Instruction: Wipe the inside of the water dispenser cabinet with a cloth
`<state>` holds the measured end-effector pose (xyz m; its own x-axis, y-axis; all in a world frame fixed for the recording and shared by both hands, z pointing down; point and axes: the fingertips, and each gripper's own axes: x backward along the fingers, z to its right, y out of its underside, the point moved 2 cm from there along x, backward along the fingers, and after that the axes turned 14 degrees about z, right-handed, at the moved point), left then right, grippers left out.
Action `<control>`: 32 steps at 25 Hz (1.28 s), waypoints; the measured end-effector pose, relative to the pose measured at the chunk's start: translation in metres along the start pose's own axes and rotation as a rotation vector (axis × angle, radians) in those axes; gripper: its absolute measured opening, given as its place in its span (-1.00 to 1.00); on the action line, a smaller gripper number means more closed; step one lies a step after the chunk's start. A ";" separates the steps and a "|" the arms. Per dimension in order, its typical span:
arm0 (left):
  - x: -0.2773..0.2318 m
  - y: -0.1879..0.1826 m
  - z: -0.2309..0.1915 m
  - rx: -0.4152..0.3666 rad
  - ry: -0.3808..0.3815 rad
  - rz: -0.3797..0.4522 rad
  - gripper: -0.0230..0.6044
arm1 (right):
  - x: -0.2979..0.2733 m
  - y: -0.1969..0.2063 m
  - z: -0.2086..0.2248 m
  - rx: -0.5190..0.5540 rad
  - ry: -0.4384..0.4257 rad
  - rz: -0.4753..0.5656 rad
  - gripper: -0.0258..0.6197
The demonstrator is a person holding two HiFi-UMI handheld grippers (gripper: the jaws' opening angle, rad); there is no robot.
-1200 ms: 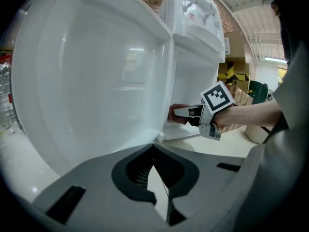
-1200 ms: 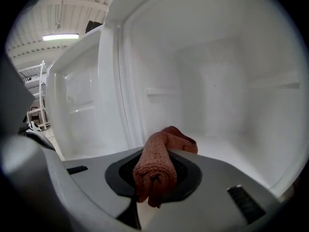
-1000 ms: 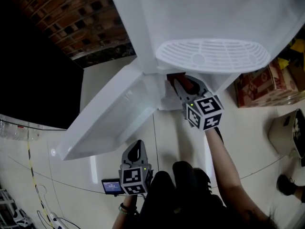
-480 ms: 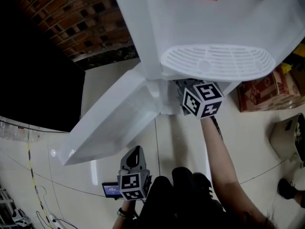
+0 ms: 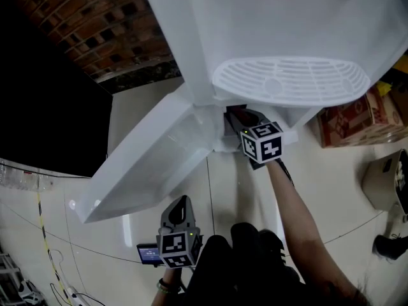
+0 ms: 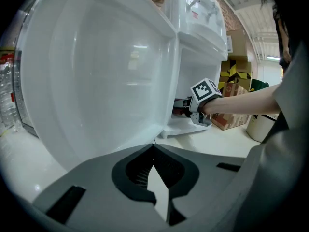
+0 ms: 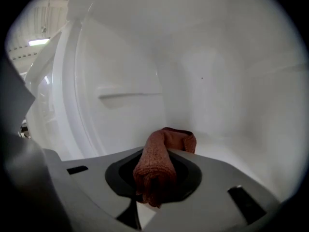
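Note:
The white water dispenser [image 5: 287,24] stands with its lower cabinet door [image 5: 146,164] swung open to the left. My right gripper [image 5: 245,123] reaches into the cabinet under the drip tray [image 5: 290,81]. It is shut on a reddish-brown cloth [image 7: 169,139], which rests low against the white cabinet interior [image 7: 212,86]. In the right gripper view the cloth bunches between the jaws of the right gripper [image 7: 161,151]. My left gripper [image 5: 183,201] hangs lower, in front of the door [image 6: 96,71], shut and holding nothing. The left gripper view shows its closed jaw tips, the left gripper [image 6: 154,146], and the right gripper's marker cube [image 6: 205,91].
Cardboard boxes [image 5: 347,116] sit on the floor right of the dispenser, with a pale bin [image 5: 382,177] and a person's shoe [image 5: 389,244] nearer me. A small device with a lit screen [image 5: 150,250] lies by my left gripper. A brick wall [image 5: 95,24] stands behind.
My right gripper pushed deeper into the cabinet with the cloth, then came back slightly and to the left. The left gripper has stayed about where it was.

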<state>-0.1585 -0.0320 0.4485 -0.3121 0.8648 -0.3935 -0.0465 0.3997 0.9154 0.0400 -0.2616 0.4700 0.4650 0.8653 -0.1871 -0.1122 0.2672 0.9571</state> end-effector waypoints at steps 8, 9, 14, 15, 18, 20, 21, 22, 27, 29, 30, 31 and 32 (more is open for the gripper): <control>-0.007 -0.001 0.012 0.024 0.013 0.016 -0.96 | 0.022 -0.019 -0.009 0.057 -0.030 0.019 -0.68; -0.008 -0.001 0.015 0.027 0.019 0.018 -0.96 | 0.027 -0.020 -0.011 0.066 -0.031 0.021 -0.68; -0.009 -0.003 0.026 0.041 0.028 0.036 -0.96 | 0.054 -0.028 -0.018 0.072 -0.015 0.066 -0.68; -0.009 -0.004 0.026 0.047 0.023 0.042 -0.96 | 0.058 -0.031 -0.018 0.083 -0.011 0.074 -0.68; -0.004 -0.006 0.027 0.055 0.009 0.054 -0.96 | 0.071 -0.052 -0.011 0.125 0.038 0.129 -0.68; 0.001 -0.007 0.027 0.055 0.003 0.060 -0.96 | 0.086 -0.084 -0.005 0.149 0.105 0.223 -0.69; 0.004 -0.007 0.026 0.054 -0.001 0.062 -0.96 | 0.095 -0.103 -0.003 0.161 0.139 0.282 -0.68; 0.008 -0.007 0.025 0.053 -0.006 0.061 -0.96 | 0.104 -0.123 -0.002 0.178 0.170 0.340 -0.68; 0.012 -0.006 0.018 0.050 -0.028 0.055 -0.96 | 0.136 -0.197 0.024 0.253 0.345 0.517 -0.69; 0.010 -0.007 0.018 0.046 -0.029 0.056 -0.96 | 0.138 -0.202 0.040 0.226 0.397 0.530 -0.69; 0.008 -0.007 0.019 0.042 -0.026 0.056 -0.96 | 0.137 -0.199 0.047 0.210 0.416 0.525 -0.69; 0.007 -0.008 0.021 0.039 -0.021 0.055 -0.96 | 0.136 -0.193 0.054 0.196 0.435 0.514 -0.69; 0.006 -0.007 0.023 0.036 -0.016 0.053 -0.96 | 0.134 -0.186 0.060 0.186 0.453 0.497 -0.69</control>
<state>-0.1381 -0.0227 0.4374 -0.2983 0.8895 -0.3461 0.0035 0.3636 0.9315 0.1758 -0.2204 0.2806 -0.0190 0.9686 0.2477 -0.0462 -0.2484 0.9676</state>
